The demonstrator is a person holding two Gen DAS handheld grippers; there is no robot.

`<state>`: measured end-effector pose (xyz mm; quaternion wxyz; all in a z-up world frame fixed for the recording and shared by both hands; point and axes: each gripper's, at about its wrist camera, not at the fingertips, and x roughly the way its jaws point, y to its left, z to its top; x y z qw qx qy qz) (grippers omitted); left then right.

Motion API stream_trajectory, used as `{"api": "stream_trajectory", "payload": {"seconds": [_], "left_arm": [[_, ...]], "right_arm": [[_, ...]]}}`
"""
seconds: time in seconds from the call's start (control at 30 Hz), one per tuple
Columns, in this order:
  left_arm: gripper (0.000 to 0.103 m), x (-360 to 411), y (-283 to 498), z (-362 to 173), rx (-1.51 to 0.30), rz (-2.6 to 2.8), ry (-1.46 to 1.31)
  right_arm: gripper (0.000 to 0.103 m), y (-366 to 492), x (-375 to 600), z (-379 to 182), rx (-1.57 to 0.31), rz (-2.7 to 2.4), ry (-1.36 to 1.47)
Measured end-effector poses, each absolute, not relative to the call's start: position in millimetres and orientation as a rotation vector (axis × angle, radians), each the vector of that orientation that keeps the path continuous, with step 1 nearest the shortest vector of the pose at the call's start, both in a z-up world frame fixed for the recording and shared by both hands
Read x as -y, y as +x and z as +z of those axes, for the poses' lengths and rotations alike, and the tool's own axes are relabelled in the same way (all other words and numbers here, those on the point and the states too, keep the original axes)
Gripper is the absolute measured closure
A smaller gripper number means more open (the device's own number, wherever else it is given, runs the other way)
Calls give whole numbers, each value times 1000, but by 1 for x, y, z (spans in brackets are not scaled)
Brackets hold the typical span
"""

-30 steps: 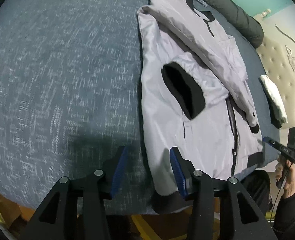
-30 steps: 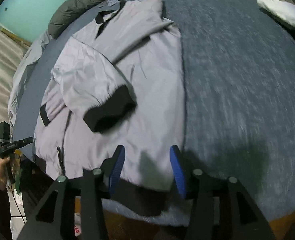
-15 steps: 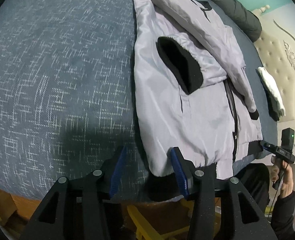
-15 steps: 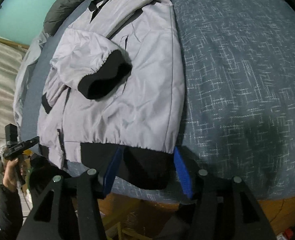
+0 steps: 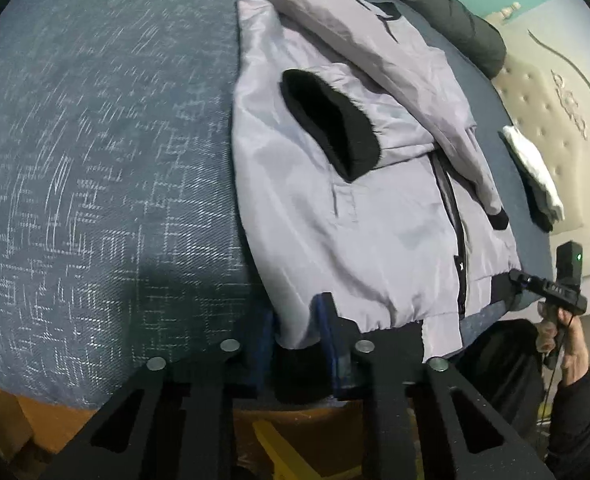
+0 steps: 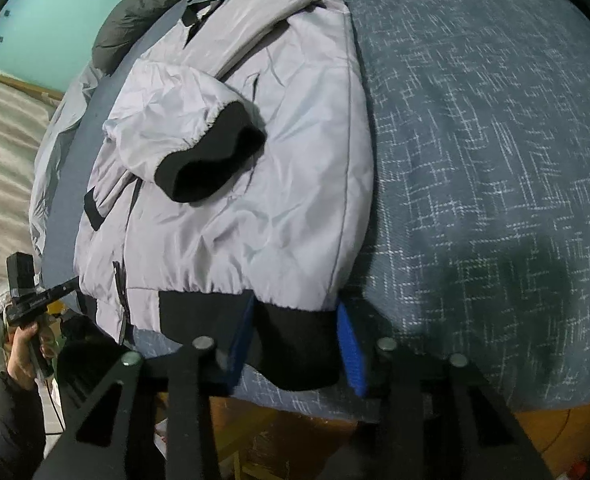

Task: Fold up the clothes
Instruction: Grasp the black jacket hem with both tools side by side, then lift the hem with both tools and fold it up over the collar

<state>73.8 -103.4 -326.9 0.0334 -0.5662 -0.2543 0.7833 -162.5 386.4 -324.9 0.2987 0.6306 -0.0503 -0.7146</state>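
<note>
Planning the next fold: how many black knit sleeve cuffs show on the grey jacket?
2. One black cuff lies folded across the grey jacket front; the other cuff sits near the hem, beside the zipper.

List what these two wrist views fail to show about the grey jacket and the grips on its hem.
- Left wrist view: the left gripper hides the pale grey jacket's black hem corner.
- Right wrist view: the right gripper frames the black hem band; pad contact unclear.
- Both views: the jacket's collar is cut off by the top edge.
</note>
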Motion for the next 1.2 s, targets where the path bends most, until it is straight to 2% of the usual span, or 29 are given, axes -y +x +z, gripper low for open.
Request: {"api": "stream_trajectory", "payload": {"seconds": [0.13,0.23,0.63,1.0,1.2], "left_arm": [[92,102,72,-319,766,2421,-1712],[92,99,73,-310,750,2435,-1682],[93,90,81,-255,676,2484,-1522],[94,89,88,-222,599,2511,-1427],[94,99,92,-181,549,2529,-1325]], "right_arm": [[89,-161,-381,-319,117,-1903,1642],[93,-157,-377,-312,107,-1907,1612],[94,-145,-377,-273,140,-1881,1498],[95,-133,-366,-215,185,-1837,1383],[95,-129,-361,-183,187,-1813,1280]]}}
